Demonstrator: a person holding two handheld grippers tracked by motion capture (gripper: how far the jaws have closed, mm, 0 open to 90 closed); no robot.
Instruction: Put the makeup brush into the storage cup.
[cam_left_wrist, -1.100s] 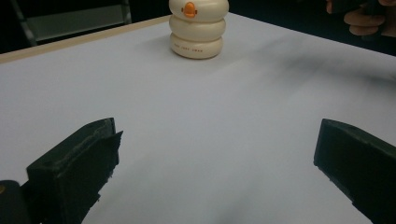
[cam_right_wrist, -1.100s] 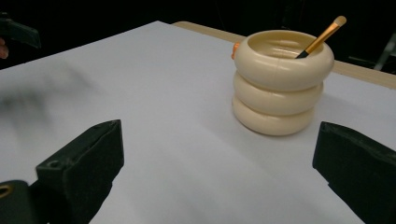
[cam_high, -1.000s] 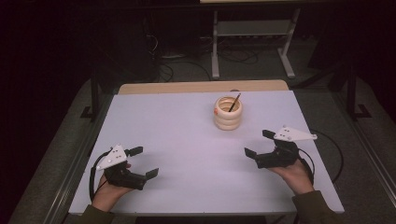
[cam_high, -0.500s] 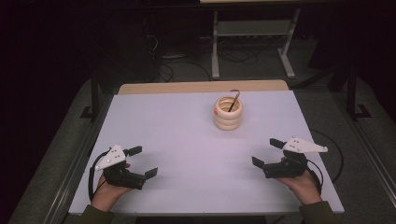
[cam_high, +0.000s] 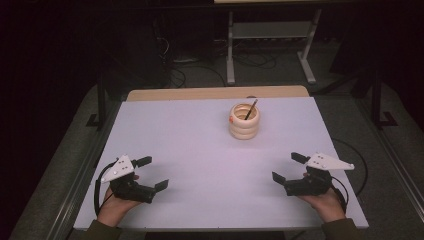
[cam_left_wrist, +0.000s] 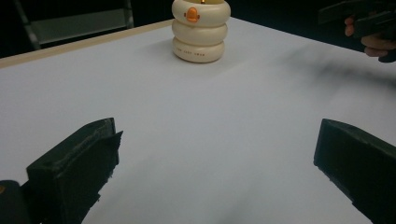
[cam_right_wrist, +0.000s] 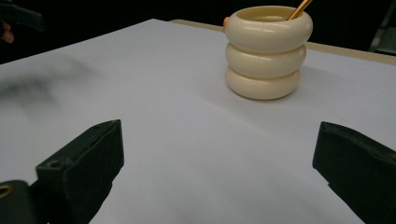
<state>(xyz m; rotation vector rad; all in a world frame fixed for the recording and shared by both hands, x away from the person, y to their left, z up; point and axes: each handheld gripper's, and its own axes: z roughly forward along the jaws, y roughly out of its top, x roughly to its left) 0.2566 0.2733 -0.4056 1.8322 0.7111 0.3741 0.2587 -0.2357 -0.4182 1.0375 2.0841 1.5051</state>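
Since both hands sat at the near edge, I judged the cup (cam_high: 244, 121) ahead, far centre | stick (cam_high: 250, 109) leaned up-right | right gripper (cam_high: 290, 167) nearer, jaws wide, empty | left gripper (cam_high: 152, 173) same, farther off

Cream ringed holder (cam_high: 244, 121), orange spot; white table (cam_high: 200, 150).

One cup (cam_high: 244, 121) of three stacked rings, one stick (cam_high: 251, 108) in the cup, two grippers: left gripper (cam_high: 152, 173), right gripper (cam_high: 289, 167). One counter (cam_high: 200, 150).
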